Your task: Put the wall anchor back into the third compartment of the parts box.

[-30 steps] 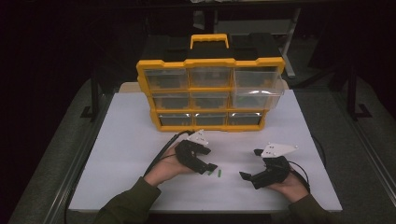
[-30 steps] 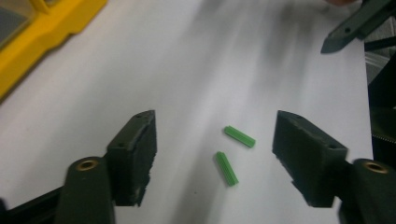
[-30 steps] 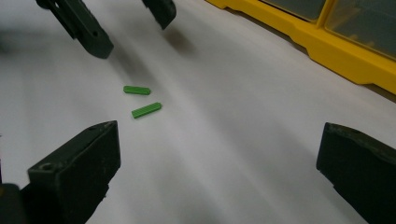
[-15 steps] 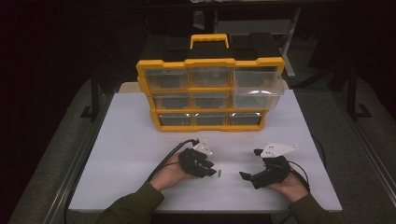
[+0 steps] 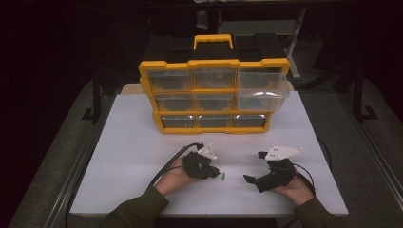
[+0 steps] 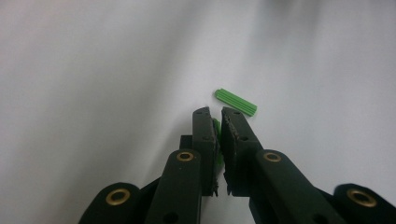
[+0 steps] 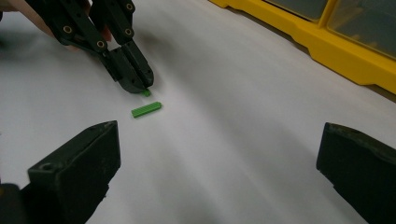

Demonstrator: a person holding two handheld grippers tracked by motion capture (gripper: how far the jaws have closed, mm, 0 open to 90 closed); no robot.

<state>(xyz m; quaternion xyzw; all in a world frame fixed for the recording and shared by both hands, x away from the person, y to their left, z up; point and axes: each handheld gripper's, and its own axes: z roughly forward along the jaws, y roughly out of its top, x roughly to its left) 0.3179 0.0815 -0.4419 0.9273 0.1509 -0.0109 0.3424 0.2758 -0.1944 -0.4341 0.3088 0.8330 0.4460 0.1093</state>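
High view showed the left gripper (image 5: 215,171) low over the white table (image 5: 133,142), its tips directed at a small green plug (image 5: 223,176) lying just beyond them. In the left gripper view its jaws stood almost together, having just been closing, and a second green piece (image 6: 216,133) sat pinched in the narrow slit between the pads (only a sliver of it could be seen, so its full shape cannot be told). The loose plug (image 6: 236,101), a ribbed green cylinder, lay flat on the table just past the fingertips and a little to the side of the right-hand jaw, near it but apart from it.

The right gripper (image 5: 253,172) rested on the table well apart from the left one, with its jaws spread wide and nothing between them; in the right gripper view the two black pads framed bare table. That same view showed the left gripper (image 7: 135,84) farther off, with a green tip (image 7: 146,93) protruding beneath its closed fingers and the loose plug (image 7: 146,109) lying just in front of them.

Beyond both grippers stood a yellow drawer organiser (image 5: 214,95) with clear drawers; its upper right drawer (image 5: 261,88) projected forward of the others.
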